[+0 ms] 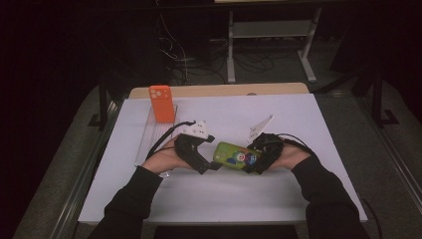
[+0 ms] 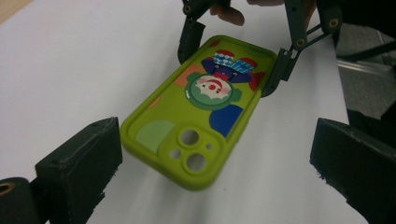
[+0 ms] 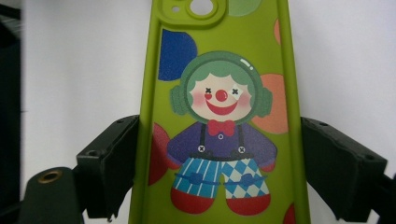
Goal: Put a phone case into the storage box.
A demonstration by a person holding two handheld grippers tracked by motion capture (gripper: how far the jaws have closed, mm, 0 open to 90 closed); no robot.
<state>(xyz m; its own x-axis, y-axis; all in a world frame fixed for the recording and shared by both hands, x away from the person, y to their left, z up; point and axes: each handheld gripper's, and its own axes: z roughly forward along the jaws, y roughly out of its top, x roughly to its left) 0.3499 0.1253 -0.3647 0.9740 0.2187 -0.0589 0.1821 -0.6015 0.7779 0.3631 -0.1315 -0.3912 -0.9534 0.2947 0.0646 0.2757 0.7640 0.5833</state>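
A lime-green phone case [image 1: 230, 154] printed with a clown hangs just above the white table top, between my two grippers. My right gripper [image 3: 219, 163] is shut on its lower end, one jaw pressed against each long edge of the case [image 3: 219, 107]. In the left gripper view the case [image 2: 196, 116] points its camera cut-outs toward me, and the right gripper [image 2: 236, 56] clamps the far end. My left gripper [image 2: 219, 158] stands open, its jaws spread wide on either side of the camera end without touching it. In the high view the left gripper [image 1: 210, 165] meets the case's left end and the right gripper [image 1: 256, 159] its right end.
An orange phone [image 1: 161, 103] stands upright at the back left, on a clear plastic tray [image 1: 149, 137]. A white sheet [image 1: 298, 199] covers the table, with its wooden edge [image 1: 219, 90] at the far side. Cables and a grey table frame [image 1: 268, 30] lie beyond.
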